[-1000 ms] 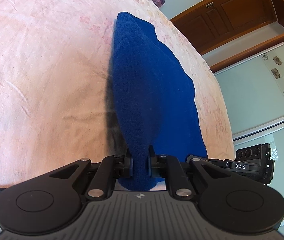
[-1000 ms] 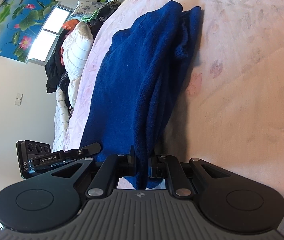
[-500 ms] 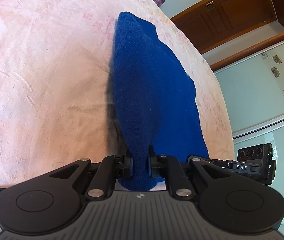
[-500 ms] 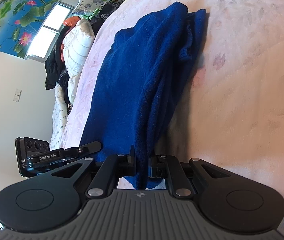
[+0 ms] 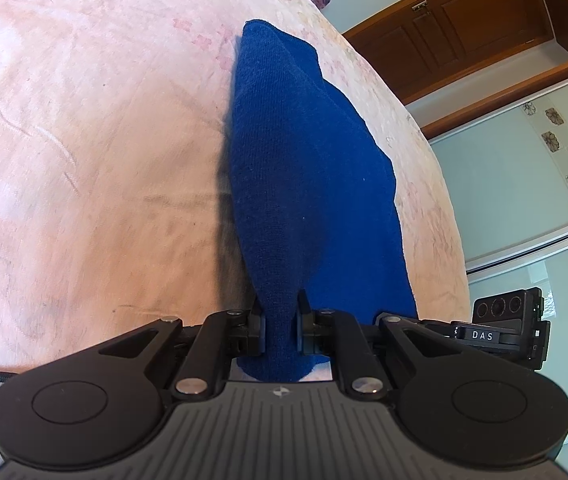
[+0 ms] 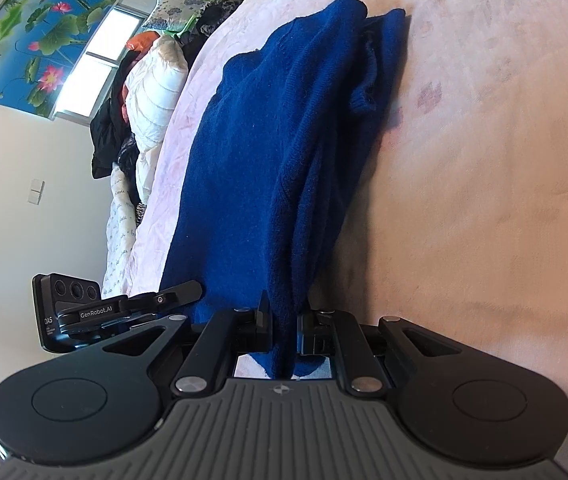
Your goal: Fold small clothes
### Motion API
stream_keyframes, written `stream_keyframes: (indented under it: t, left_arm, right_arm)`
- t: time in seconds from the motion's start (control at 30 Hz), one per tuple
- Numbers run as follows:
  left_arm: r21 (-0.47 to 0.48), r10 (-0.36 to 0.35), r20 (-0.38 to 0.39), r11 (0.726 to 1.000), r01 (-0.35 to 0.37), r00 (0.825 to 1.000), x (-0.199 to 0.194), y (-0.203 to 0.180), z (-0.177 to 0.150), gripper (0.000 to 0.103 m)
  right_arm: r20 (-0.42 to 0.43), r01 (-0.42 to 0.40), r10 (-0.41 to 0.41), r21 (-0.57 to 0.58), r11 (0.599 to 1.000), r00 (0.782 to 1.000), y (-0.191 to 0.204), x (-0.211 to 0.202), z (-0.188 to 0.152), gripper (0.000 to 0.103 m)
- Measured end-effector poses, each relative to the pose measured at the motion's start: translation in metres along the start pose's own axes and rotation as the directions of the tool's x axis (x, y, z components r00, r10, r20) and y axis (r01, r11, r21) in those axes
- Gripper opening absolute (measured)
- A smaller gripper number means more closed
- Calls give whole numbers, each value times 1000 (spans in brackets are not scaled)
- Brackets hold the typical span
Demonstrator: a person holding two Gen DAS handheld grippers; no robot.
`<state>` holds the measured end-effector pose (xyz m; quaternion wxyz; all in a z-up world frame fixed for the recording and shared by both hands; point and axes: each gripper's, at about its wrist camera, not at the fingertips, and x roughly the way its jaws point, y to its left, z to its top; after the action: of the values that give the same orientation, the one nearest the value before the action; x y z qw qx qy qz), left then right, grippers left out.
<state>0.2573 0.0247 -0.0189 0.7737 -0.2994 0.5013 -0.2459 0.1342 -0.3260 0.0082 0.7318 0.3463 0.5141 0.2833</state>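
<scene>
A dark blue knit sweater [image 5: 308, 168] lies stretched across the pink floral bedspread [image 5: 83, 140]. My left gripper [image 5: 279, 312] is shut on its near edge, the cloth pinched between the jaws and raised off the bed. In the right wrist view the same blue sweater [image 6: 284, 128] shows folded layers with a sleeve bunched at its far end. My right gripper [image 6: 284, 312] is shut on its other near edge, lifted the same way. The cloth behind each set of jaws is hidden.
A pile of clothes and a white quilted jacket [image 6: 151, 92] lies at the far side of the bed. Wooden cabinets [image 5: 464, 28] and a tiled wall [image 5: 544, 168] stand beyond the bed edge. Bare bedspread [image 6: 484, 160] spreads right of the sweater.
Both grippers keep their grip on the sweater. The sweater and bed have shifted slightly in both views, the far end drifting a little right.
</scene>
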Motion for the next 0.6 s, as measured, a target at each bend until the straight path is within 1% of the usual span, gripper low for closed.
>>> stream_keyframes:
  t: [0.17, 0.6]
  left_arm:
    - [16, -6, -3, 1000, 6, 1000, 0, -2, -1, 12]
    - [23, 6, -7, 1000, -6, 1000, 2, -3, -4, 12]
  right_arm:
    - [-5, -3, 3, -7, 1000, 1000, 0, -2, 0, 15]
    - [-13, -10, 9, -12, 1000, 1000, 0, -4, -6, 15]
